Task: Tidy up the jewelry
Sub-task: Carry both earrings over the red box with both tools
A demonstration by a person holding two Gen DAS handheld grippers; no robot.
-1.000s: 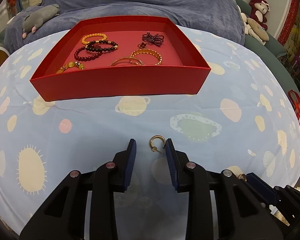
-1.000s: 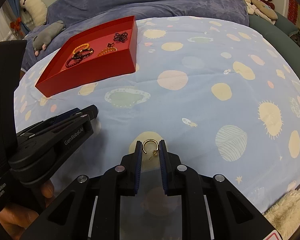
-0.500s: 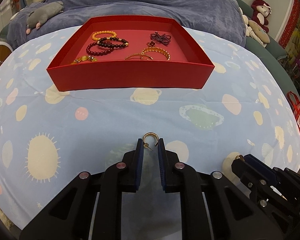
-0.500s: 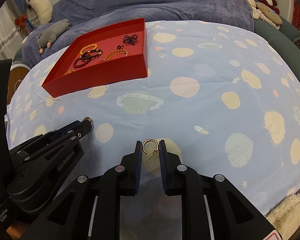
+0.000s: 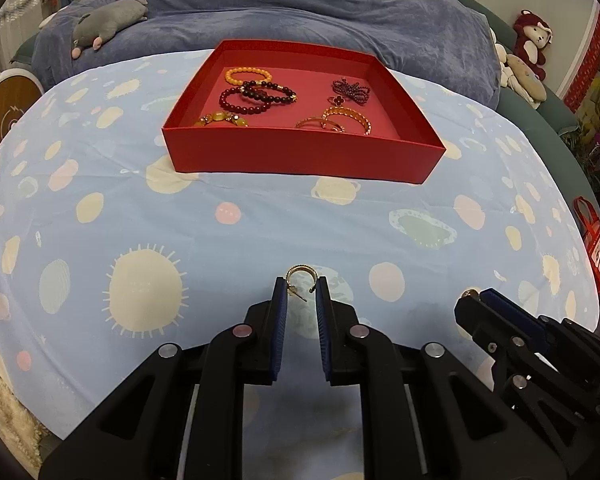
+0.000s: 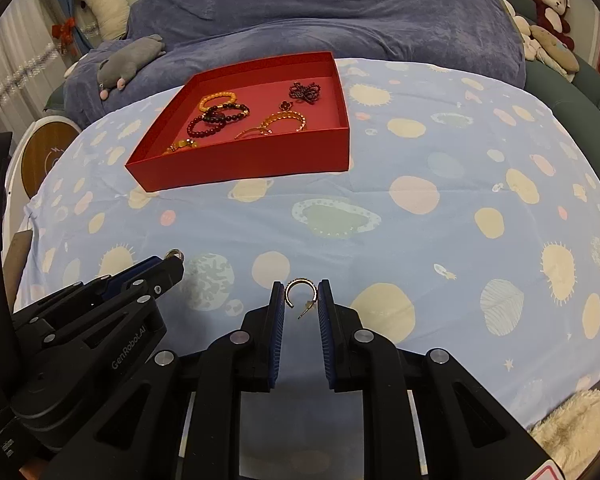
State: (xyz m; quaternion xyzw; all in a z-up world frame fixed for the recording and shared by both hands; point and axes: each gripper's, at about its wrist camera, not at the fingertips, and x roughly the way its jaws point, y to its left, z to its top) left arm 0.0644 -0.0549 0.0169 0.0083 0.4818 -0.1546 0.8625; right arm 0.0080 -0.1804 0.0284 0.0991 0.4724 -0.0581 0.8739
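**Two hoop earrings pinched, one per tongs, both up off the sheet**

Two gold hoops in play. Compared with a second ago, the left tongs (image 5: 301,286) have gone from spread around the left hoop earring (image 5: 300,279) lying on the sheet to closed onto it, and the view sits higher now, with more sheet between the fingertips and the red box (image 5: 300,160). The right tongs (image 6: 301,290) were already clamped and haven't let go of the right hoop earring (image 6: 300,292).

Each hoop sits right at the fingertips, arch sticking out past the pads, post dangling back into the gap. The box is well away on the far side of the bed, a bit left from the right camera. Inside: beaded bracelets (image 5: 256,94) toward the left, gold bangles (image 5: 342,120) and a dark bow piece (image 5: 350,90) toward the right.

Everything's on a light blue planet-print sheet (image 6: 440,208), purple blanket (image 5: 292,8) behind, grey plush (image 5: 108,20) far left, red teddy (image 5: 534,38) far right.
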